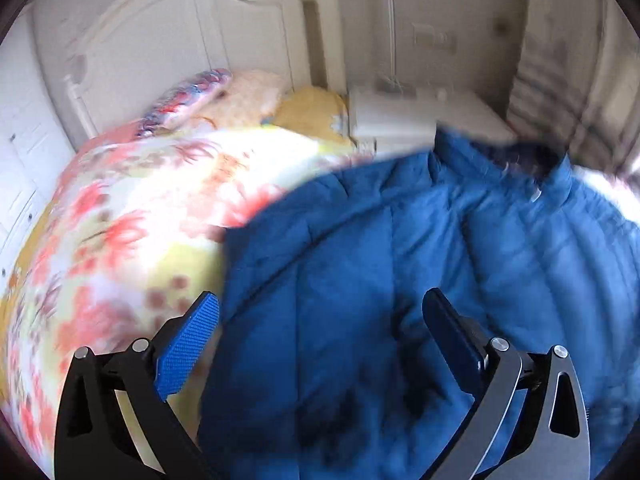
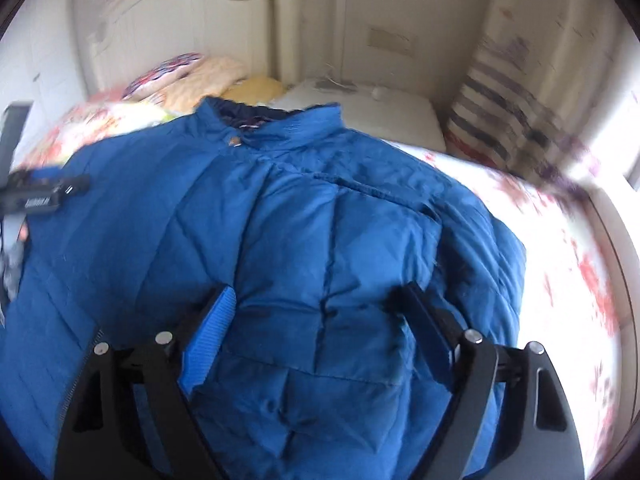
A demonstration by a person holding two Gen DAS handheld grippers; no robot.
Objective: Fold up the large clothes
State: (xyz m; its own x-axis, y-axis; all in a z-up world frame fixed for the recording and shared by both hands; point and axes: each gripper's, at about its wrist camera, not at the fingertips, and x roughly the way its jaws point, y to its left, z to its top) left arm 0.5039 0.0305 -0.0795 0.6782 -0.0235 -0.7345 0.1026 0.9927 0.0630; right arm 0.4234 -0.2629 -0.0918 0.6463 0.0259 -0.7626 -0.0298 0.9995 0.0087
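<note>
A large blue quilted jacket [image 2: 304, 240] lies spread on a floral bedspread [image 1: 120, 220], collar toward the headboard. It also shows in the left wrist view [image 1: 400, 280]. My left gripper [image 1: 320, 304] is open and empty, hovering over the jacket's left edge where it meets the bedspread. My right gripper [image 2: 316, 300] is open and empty, above the jacket's middle, jaws wide apart. The left gripper also appears at the left edge of the right wrist view [image 2: 44, 192], over the jacket's left side.
Pillows [image 2: 200, 76] are piled at the white headboard [image 2: 172, 12]. A white bedside cabinet [image 1: 420, 116] stands beside the bed. A striped cushion [image 2: 492, 120] leans at the right. The bedspread [image 2: 568, 264] extends right of the jacket.
</note>
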